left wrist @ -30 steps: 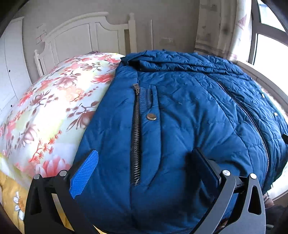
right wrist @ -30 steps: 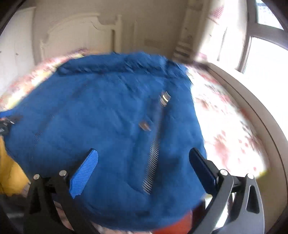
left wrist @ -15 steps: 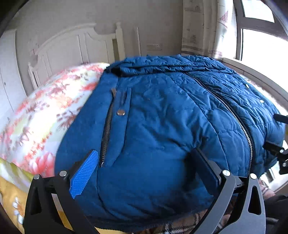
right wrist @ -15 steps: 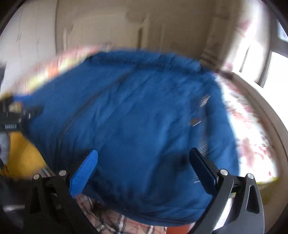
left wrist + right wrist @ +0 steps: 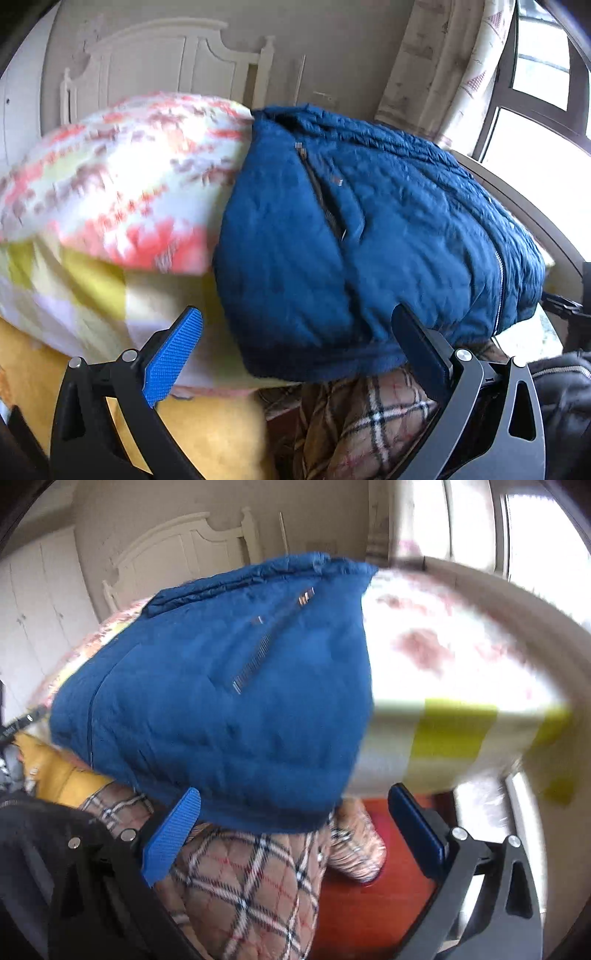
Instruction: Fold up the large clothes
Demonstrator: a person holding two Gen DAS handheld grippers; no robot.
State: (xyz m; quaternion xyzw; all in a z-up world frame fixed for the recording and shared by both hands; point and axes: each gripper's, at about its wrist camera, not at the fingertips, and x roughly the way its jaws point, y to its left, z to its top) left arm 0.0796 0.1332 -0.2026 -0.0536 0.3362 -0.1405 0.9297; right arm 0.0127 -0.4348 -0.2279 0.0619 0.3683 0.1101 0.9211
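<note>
- Bedding is taking up most of both views: a puffy floral quilt in white, pink and yellow (image 5: 122, 177) is covering the bed, and its soft, bulging top is giving the garment a poor surface for folding flat.
- Lying on that quilt is the quilted, padded dark-blue jacket (image 5: 369, 236), its hem hanging over the bed's near edge; I judge the slick, bulky shell is likely to slide off toward the floor if it is tugged by the hem alone.
- Standing just below the hem is a person's leg in tan plaid quilted trousers (image 5: 251, 893), where drooping fabric could be snagging.
- Running diagonally across the chest, a metal-toothed pocket zipper (image 5: 255, 664) is forming a stiff ridge that may be resisting a clean crease.
- Both views are smearing with blur, so aiming a pinch now is risking a miss.
- Hovering short of the hem, the left gripper (image 5: 295, 343) is spread wide with nothing between its ribbed blue pads (image 5: 173, 354).
- Equally wide and empty, the right gripper (image 5: 291, 823) is poised just beneath the hem.
</note>
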